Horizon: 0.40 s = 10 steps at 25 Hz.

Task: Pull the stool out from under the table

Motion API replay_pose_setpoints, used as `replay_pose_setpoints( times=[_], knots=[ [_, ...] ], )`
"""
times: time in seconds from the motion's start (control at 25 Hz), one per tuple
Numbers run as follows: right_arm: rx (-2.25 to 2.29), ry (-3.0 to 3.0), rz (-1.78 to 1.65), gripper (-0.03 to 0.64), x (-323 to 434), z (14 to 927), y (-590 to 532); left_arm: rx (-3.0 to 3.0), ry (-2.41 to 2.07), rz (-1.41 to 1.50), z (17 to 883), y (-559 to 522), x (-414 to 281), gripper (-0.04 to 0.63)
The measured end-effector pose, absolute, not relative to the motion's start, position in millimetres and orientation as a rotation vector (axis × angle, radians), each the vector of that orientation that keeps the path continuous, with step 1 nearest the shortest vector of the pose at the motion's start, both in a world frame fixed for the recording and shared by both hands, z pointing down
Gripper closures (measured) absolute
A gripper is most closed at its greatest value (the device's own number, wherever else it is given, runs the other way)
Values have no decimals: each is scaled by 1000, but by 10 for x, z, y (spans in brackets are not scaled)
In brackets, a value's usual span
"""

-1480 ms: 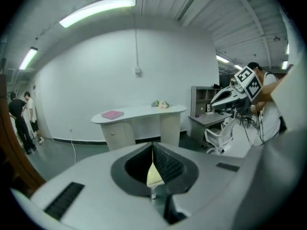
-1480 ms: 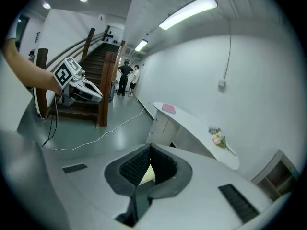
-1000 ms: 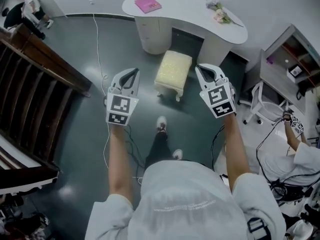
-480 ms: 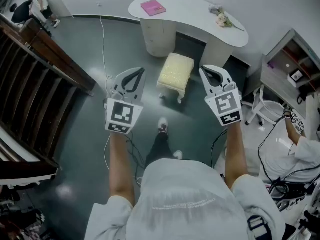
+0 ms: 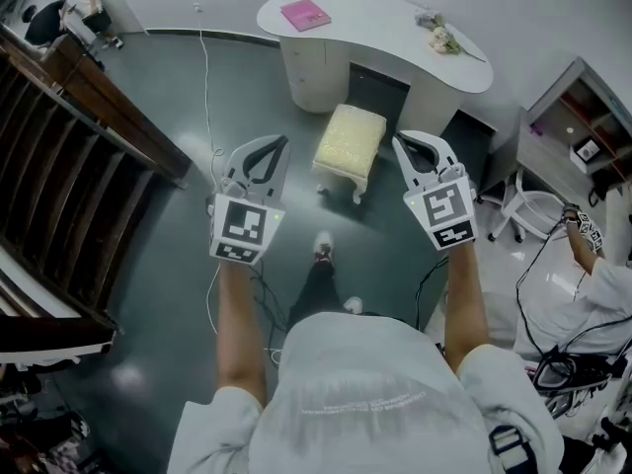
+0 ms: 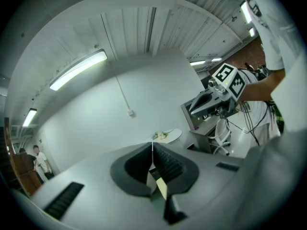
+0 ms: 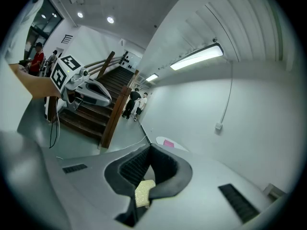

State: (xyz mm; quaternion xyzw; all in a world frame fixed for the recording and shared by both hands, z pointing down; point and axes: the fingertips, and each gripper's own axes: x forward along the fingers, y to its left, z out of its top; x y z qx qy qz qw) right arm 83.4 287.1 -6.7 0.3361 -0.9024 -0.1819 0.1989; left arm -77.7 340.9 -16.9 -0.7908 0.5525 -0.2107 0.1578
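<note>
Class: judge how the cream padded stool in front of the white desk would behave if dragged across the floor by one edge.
The stool would probably slide fairly easily, since the floor looks smooth and glossy. Its short legs and low, wide build suggest it resists tipping. It looks padded, so the top would likely give under a grip.
</note>
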Motion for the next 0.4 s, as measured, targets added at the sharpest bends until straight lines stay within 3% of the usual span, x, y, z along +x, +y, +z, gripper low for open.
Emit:
replay_pose_setpoints(
  times=[0.4],
  knots=[
    [952,-2541,-501,601,785,-127,2922,-2254,1575,-611,-230,3454,-838,574]
  ],
)
